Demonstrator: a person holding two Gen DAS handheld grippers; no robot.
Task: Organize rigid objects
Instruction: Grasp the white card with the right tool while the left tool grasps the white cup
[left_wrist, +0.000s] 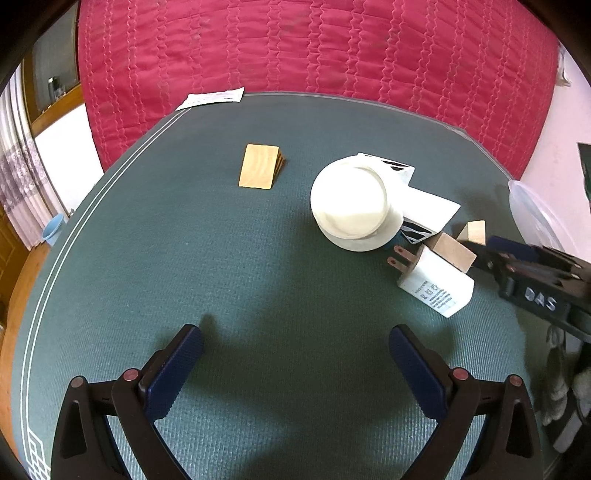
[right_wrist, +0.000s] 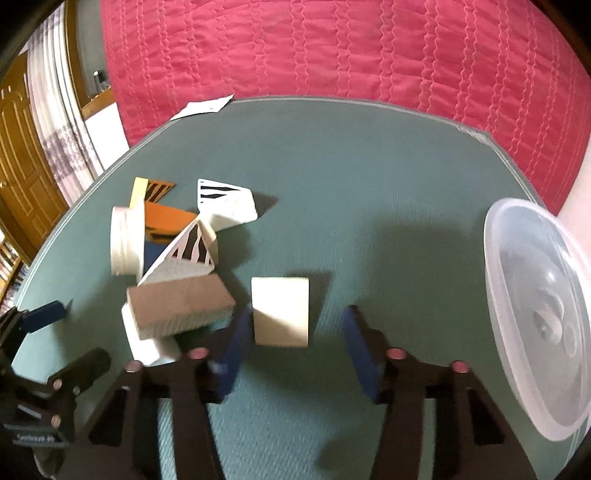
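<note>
In the right wrist view a pale wooden block (right_wrist: 280, 312) lies on the green mat between the fingers of my open right gripper (right_wrist: 293, 332), touching neither clearly. Left of it lie a brown wooden block (right_wrist: 181, 304) on a white charger (right_wrist: 147, 345), white striped wedges (right_wrist: 184, 254), a white round jar (right_wrist: 127, 240) and an orange wedge (right_wrist: 166, 218). In the left wrist view my left gripper (left_wrist: 295, 354) is open and empty over bare mat. The jar (left_wrist: 351, 203), charger (left_wrist: 436, 284), brown block (left_wrist: 454, 251) and a yellow wooden wedge (left_wrist: 260, 166) lie ahead. The right gripper (left_wrist: 535, 273) enters at the right.
A clear plastic bowl (right_wrist: 543, 314) stands at the mat's right edge. A white paper (left_wrist: 210, 98) lies at the mat's far edge against a red quilted cover (left_wrist: 314, 44). A wooden door (right_wrist: 22, 166) and curtain are at the left.
</note>
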